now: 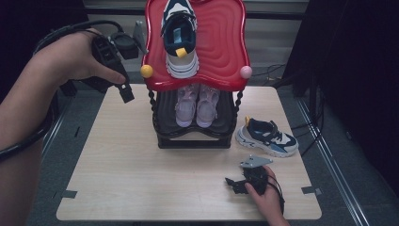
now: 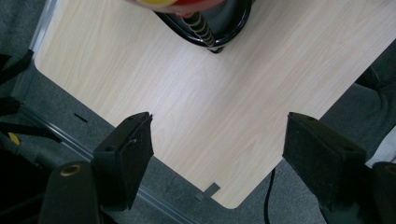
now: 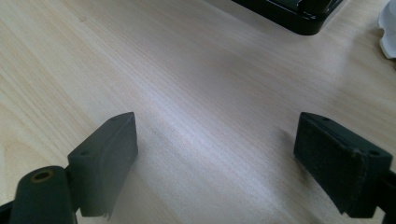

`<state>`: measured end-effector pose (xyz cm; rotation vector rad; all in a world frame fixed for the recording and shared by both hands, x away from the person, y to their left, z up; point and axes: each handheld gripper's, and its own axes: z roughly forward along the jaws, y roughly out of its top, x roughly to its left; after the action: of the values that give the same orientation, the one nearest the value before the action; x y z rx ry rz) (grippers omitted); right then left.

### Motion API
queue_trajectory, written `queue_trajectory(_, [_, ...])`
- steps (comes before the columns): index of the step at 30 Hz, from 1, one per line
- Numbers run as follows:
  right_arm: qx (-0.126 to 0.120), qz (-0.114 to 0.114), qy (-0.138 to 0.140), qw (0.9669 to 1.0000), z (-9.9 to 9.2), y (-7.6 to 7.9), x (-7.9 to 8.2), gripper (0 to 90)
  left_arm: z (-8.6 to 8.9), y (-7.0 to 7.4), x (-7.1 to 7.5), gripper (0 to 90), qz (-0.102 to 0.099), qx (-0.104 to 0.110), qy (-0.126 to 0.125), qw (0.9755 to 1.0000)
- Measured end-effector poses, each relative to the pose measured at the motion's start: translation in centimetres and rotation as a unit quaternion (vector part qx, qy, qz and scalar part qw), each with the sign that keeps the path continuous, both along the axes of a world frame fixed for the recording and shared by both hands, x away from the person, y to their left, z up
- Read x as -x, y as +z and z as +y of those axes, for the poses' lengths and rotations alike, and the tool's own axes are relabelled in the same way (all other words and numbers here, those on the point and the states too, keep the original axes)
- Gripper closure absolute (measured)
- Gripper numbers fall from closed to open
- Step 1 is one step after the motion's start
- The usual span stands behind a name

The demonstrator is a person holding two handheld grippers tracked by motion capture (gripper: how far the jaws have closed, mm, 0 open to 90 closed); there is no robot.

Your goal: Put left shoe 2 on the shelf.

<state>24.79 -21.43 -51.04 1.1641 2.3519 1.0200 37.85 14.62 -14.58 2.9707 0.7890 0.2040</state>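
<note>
Two grippers are in the scene, and both have their jaws standing wide with nothing between them. The left gripper (image 1: 123, 89) is held up in the air by the person's left hand (image 1: 70, 56), beside the left edge of the red top shelf (image 1: 221, 42) of the shoe rack. In the left gripper view, the fingers (image 2: 128, 154) point down at the bare corner of the table (image 2: 187, 93), and only wood and grey floor lie between them. A black twisted post (image 2: 201, 28) of the rack is far ahead of the fingertips, near the top of that view.

The right gripper (image 1: 235, 184) rests low over the table near its front edge, held by the right hand (image 1: 264, 190). In the right gripper view, its fingers (image 3: 107, 154) are spread wide over plain wood, and the black base (image 3: 299, 11) of the rack is well ahead of them.

One navy and white sneaker (image 1: 266, 136) lies on its sole on the table, to the right of the rack. It is behind the right gripper and a little to its right, near but not touching it. Its white edge (image 3: 387, 32) shows at the far right of the right gripper view, well apart from the right finger.

Another navy and white sneaker (image 1: 179, 35) stands on the red top shelf, to the right of the left gripper and apart from it. A pair of pink shoes (image 1: 197, 106) sits on the lower black shelf, between the two grippers and touching neither.
</note>
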Motion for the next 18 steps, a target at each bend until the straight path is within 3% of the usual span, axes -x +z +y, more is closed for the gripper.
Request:
queue_trajectory(10, [0.001,0.001,0.0,1.0,0.0,0.0,0.0,13.2,1.7,-3.1,0.1,24.1,0.016,-0.001,0.013,0.9998])
queue_trajectory(18, [0.0,0.001,0.0,1.0,0.0,0.0,0.0,13.2,2.3,-6.7,-0.1,24.1,0.033,0.001,0.02,0.9993])
